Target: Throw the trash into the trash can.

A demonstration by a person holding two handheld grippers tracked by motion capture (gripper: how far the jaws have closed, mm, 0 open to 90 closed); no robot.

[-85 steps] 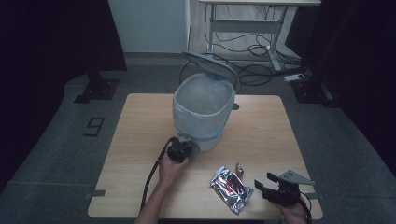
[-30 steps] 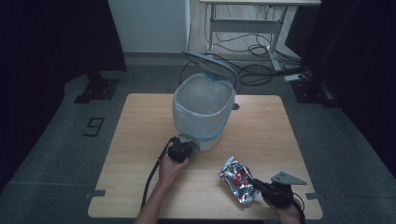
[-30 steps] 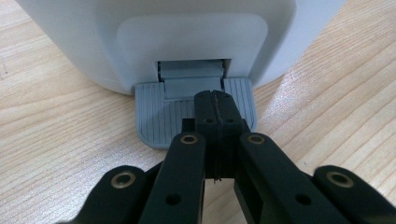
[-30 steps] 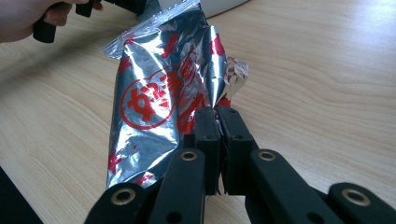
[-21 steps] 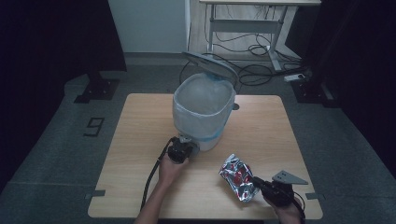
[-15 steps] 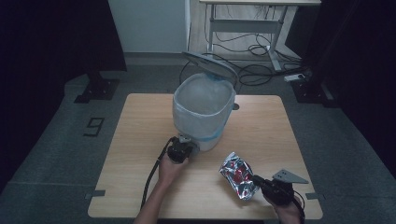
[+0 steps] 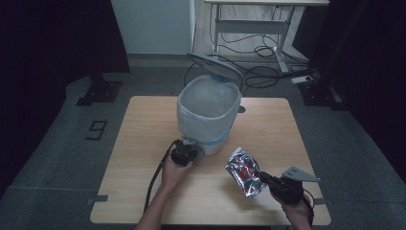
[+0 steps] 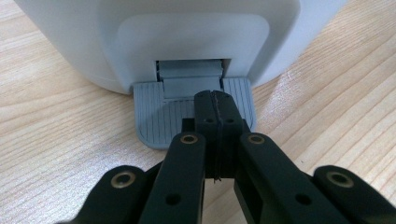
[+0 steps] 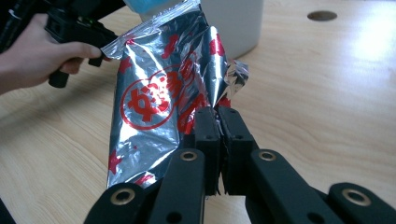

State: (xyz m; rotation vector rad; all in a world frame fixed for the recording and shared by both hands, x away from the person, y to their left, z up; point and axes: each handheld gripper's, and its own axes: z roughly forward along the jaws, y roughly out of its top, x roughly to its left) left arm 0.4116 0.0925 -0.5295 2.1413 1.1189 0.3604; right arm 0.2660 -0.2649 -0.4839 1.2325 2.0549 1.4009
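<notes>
The silver-and-red foil packet (image 7: 244,171), flat on the table in the earliest high view, is now lifted off the wood and held upright by its edge between the closed jaws of the right gripper (image 9: 217,119), so the pick-up can be judged done and the carry to the bin as the step in hand. The left gripper (image 8: 215,100), jaws pressed together with nothing between them, is pushed down on the grey ribbed pedal (image 8: 152,109) at the foot of the white bin (image 7: 209,115), as before, and the lid (image 7: 214,66) is held raised behind the open, bag-lined mouth. The packet is kept near the front right corner of the table (image 7: 143,120), below and to the right of the bin (well apart from its rim). Bare wood is left between packet and bin, and the way up and over the near rim looks unobstructed; the table's front edge lies close under the right hand (image 7: 297,213), so little room is left for drawing back.
</notes>
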